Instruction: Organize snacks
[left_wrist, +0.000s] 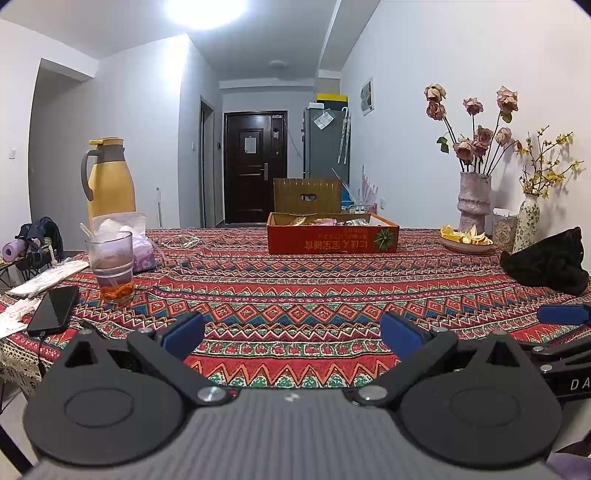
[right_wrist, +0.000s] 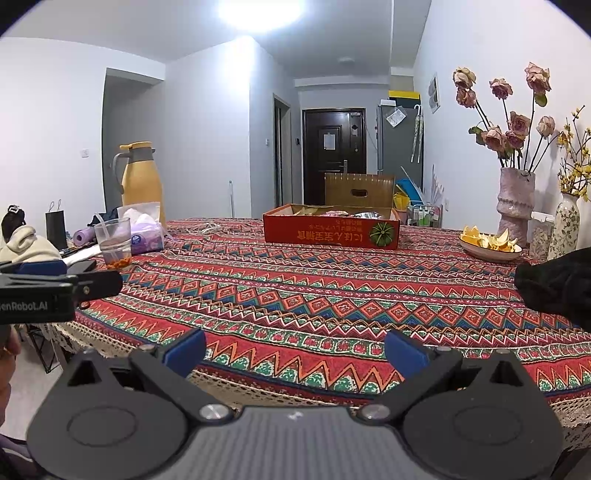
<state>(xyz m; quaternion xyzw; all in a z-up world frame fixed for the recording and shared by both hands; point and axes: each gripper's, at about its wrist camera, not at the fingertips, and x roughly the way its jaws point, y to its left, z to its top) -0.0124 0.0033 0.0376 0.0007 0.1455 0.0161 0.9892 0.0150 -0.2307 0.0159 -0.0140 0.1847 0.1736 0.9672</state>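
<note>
- Your left gripper has its blue-padded fingers spread wide with nothing between them, just hanging over the patterned tablecloth.
- Same deal with your right gripper: fingers wide apart, empty, sitting over the near edge of the table where the lace trim shows.
- The snacks are in the red cardboard box at the far side of the table, well apart from both grippers. You can only see wrapper tops poking over the rim, so can't tell what's what in there.
- Behind the box there's a brown basket with a handle slot.
- Off to the left: a yellow thermos jug, a tissue pack, a glass with orange bits at the bottom, and a phone lying flat.
- On the right: a plate of peels, a vase of dried roses, and a black cloth lump.
</note>
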